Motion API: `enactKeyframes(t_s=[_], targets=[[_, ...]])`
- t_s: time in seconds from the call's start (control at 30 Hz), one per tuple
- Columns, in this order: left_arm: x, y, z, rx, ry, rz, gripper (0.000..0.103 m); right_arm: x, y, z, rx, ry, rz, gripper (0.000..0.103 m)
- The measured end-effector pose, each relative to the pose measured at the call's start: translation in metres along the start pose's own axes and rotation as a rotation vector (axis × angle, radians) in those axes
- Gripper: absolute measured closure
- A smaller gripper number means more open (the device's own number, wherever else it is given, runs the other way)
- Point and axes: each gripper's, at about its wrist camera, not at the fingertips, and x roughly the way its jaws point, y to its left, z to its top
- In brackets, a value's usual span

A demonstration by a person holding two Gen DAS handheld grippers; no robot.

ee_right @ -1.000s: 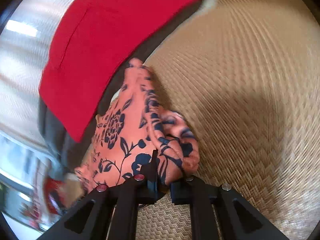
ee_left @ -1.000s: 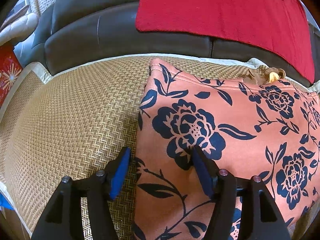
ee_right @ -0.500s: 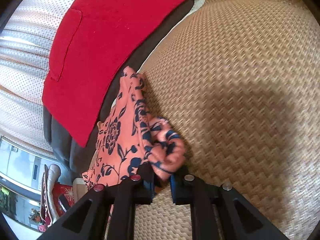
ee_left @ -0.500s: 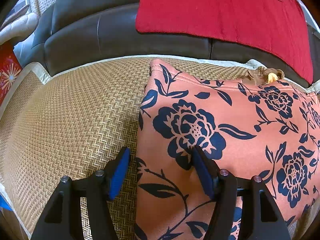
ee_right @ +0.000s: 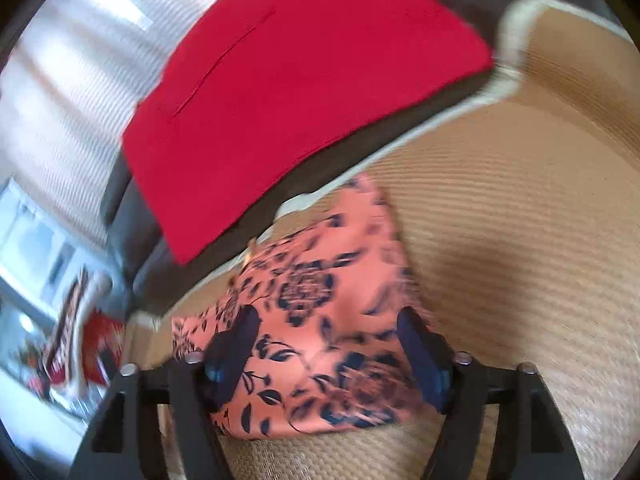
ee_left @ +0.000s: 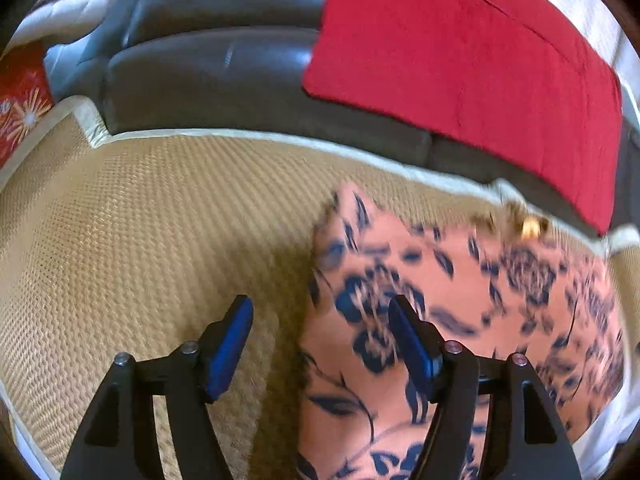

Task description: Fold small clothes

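Your right gripper (ee_right: 328, 344) has just been opening — released above the floral garment (ee_right: 320, 312), which lies near the woven mat's (ee_left: 140, 240) far edge. Your left gripper (ee_left: 320, 340) is spread too, holding nothing.

The garment (ee_left: 460, 320) lies flat on the woven mat (ee_left: 140, 240). Under the left gripper (ee_left: 320, 340), its edge runs between the jaws: the left jaw is over bare mat, the right jaw over the garment. Both jaws of the right gripper (ee_right: 328, 344) stand over the garment. Beyond the jaws is the sofa back (ee_left: 200, 60), with a cloth (ee_left: 460, 52) draped on it.
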Motion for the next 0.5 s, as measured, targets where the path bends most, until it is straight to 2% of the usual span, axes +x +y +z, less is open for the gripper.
enactKeyframes(t_s=[0.13, 0.17, 0.2, 0.23, 0.27, 0.3, 0.33, 0.4, 0.5], targets=[[0.028, -0.002, 0.02, 0.007, 0.071, -0.011, 0.032, 0.04, 0.017, -0.002, -0.058, 0.086, 0.05, 0.028], [0.034, -0.004, 0.024, 0.019, 0.078, -0.015, 0.035, 0.046, 0.016, -0.002, -0.058, 0.102, 0.051, 0.028], [0.04, -0.005, 0.028, 0.039, 0.083, -0.016, 0.043, 0.052, 0.014, -0.003, -0.058, 0.117, 0.05, 0.028], [0.052, -0.007, 0.032, 0.064, 0.116, 0.022, 0.077, 0.058, 0.011, -0.004, -0.061, 0.134, 0.044, 0.028], [0.063, -0.001, 0.035, 0.053, 0.152, 0.036, 0.085, 0.062, 0.006, -0.005, -0.06, 0.146, 0.03, 0.028], [0.065, 0.004, 0.037, 0.02, 0.15, 0.019, 0.084, 0.066, -0.003, -0.007, -0.048, 0.157, 0.0, 0.029], [0.068, 0.011, 0.043, -0.028, 0.156, 0.012, 0.084, 0.066, -0.008, -0.008, -0.036, 0.16, 0.005, 0.029], [0.065, 0.01, 0.05, -0.021, 0.15, 0.042, 0.083, 0.062, -0.015, -0.008, -0.016, 0.155, 0.04, 0.029], [0.059, 0.007, 0.05, -0.007, 0.128, 0.092, 0.074, 0.058, -0.02, -0.007, -0.005, 0.162, 0.054, 0.029]])
